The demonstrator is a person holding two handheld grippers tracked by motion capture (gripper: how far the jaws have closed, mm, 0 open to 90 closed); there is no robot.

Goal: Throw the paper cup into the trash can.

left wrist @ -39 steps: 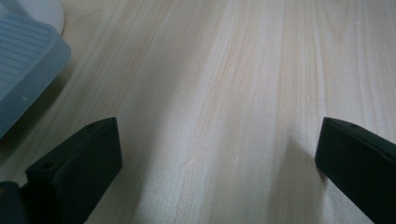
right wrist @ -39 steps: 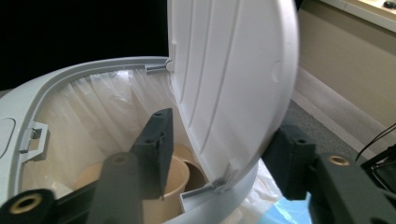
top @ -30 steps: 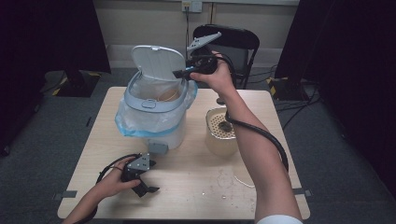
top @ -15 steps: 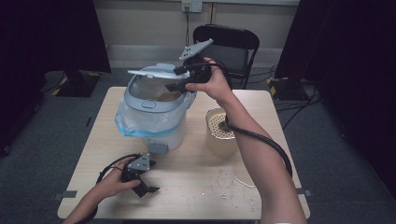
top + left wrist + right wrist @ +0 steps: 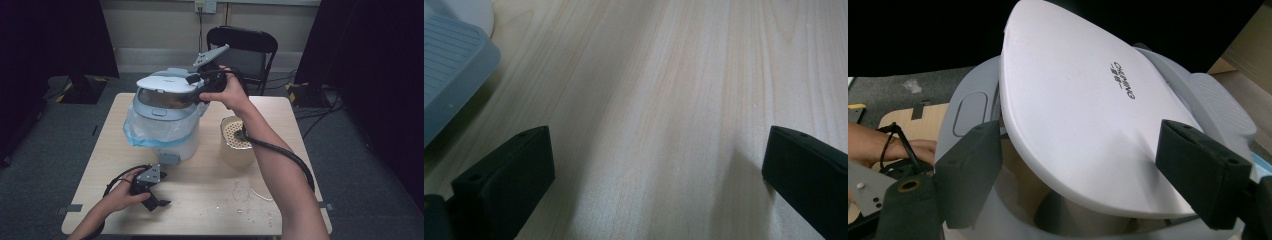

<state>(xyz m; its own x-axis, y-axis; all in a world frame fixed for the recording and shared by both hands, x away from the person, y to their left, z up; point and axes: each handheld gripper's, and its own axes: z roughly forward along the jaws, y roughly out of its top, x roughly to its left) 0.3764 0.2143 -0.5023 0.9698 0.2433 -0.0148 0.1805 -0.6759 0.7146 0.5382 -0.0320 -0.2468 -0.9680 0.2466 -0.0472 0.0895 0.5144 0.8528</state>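
Down at the near edge of the table (image 5: 210, 200), the left gripper (image 5: 159, 202) rests on the wood, its 2 jaws spread wide with nothing between them. Further back, the right gripper (image 5: 192, 97) sits at the white lid (image 5: 165, 82) of the rice cooker (image 5: 165, 125), jaws just opened and standing apart, off the lid. That lid hangs partly lowered, not yet seated on the pot, lying just ahead of and below the right jaws. A downward press looks next. Beside it stands a beige perforated container (image 5: 235, 145).

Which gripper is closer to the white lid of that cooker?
The right. The right gripper sits at the lid's edge, jaws open around it; the left gripper rests low on the table, well in front.
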